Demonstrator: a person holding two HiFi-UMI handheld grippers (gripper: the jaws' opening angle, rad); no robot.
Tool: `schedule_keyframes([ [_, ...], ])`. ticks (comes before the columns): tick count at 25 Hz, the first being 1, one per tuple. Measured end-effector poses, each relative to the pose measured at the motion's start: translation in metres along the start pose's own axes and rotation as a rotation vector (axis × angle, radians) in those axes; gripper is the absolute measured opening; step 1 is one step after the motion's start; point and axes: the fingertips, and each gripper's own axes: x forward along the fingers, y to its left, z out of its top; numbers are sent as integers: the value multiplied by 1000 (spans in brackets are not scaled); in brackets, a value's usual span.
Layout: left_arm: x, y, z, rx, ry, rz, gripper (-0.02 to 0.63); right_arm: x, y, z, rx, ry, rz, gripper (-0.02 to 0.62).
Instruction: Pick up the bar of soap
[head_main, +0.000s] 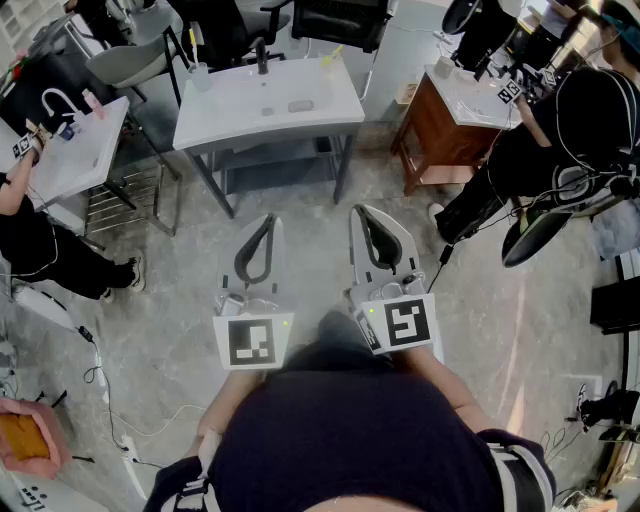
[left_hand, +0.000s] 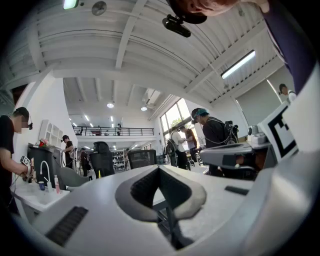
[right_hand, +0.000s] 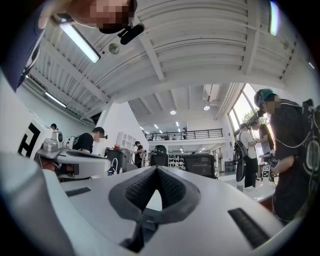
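Observation:
A small pale bar of soap (head_main: 300, 105) lies on the white sink table (head_main: 330, 108) ahead of me, right of the black faucet (head_main: 262, 55). My left gripper (head_main: 268, 218) and right gripper (head_main: 360, 210) are held side by side over the floor, well short of that table, pointing toward it. Both have their jaws closed tip to tip with nothing between them. In the left gripper view the left gripper (left_hand: 159, 167) looks level across the room. In the right gripper view the right gripper (right_hand: 157, 168) tilts slightly up. Neither of those two views shows the soap.
A bottle (head_main: 200, 75) and a yellow item (head_main: 328, 58) stand on the same table. Another white sink table (head_main: 95, 160) stands at the left, a wooden sink cabinet (head_main: 445, 135) at the right. People work at both. Cables (head_main: 110, 400) lie on the floor at lower left.

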Motion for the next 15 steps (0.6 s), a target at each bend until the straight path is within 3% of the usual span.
schedule_keyframes([
  [13, 64, 26, -18, -15, 1, 1, 0, 61, -29, -25, 2, 14, 4, 20],
  [15, 84, 31, -21, -12, -2, 7, 0, 79, -39, -32, 10, 18, 27, 75],
])
